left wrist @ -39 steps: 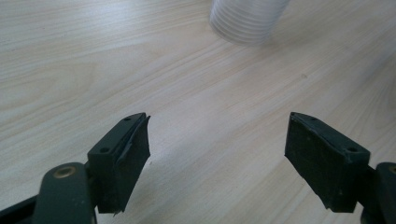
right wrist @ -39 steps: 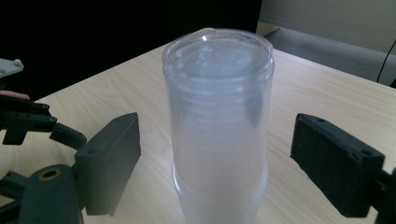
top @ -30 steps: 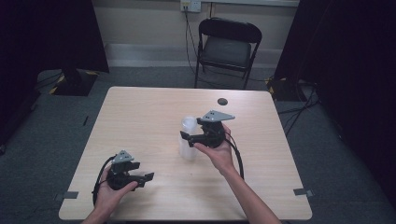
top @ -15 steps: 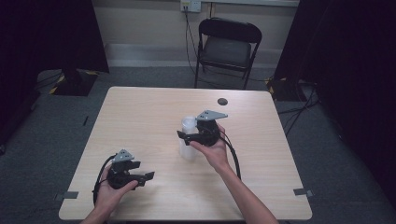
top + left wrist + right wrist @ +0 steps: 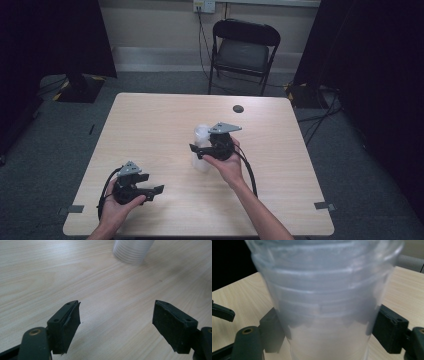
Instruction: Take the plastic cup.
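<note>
Right gripper [image 5: 200, 149] has edged leftward; its fingers [image 5: 390, 330] now straddle the stack of clear ribbed plastic cups [image 5: 324, 302], touching both sides. Grasp step; squeezing likely next. Left gripper [image 5: 116, 325] gapes empty, cups ahead of its fingers.

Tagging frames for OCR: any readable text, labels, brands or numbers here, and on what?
None readable.
Stack of clear plastic cups: ridges and rims, no print.
Table: bare wood grain.
Small dark disc on the table: too small to tell.
Left tool, right tool: no markings visible.

Black hand-held gripper [image 5: 199, 151], grey three-cornered plate, trailing black cable
</note>
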Motion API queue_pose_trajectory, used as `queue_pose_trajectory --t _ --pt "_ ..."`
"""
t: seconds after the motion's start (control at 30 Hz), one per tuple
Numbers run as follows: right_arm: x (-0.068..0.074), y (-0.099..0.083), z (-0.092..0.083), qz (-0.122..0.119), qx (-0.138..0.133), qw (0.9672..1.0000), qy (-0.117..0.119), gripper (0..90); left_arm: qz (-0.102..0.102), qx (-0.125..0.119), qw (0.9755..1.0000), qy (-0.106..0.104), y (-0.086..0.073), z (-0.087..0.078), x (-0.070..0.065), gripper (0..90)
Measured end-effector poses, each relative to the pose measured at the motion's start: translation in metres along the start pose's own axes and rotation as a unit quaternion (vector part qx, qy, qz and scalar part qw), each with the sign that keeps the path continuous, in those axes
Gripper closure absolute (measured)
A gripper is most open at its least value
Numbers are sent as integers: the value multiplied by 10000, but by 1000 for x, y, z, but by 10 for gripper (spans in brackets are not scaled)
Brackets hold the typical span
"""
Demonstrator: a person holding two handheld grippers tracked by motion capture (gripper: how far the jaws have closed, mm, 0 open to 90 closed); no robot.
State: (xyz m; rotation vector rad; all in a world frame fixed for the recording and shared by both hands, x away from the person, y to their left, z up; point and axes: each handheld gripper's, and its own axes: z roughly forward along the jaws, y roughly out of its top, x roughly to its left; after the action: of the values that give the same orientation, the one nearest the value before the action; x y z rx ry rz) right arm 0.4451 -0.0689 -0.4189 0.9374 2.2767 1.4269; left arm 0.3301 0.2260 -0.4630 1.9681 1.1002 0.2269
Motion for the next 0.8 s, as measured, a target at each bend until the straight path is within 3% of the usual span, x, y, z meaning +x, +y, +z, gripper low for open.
queue_pose_trajectory --t 0.13,0.8 --pt "1 1 2 -49 -28 10000 31 293 -19 6 10000 27 1 1 1 221" --pt "2 11 -5 -8 -187 9998 -58 299 -15 22 10000 17 1 1 1 221"
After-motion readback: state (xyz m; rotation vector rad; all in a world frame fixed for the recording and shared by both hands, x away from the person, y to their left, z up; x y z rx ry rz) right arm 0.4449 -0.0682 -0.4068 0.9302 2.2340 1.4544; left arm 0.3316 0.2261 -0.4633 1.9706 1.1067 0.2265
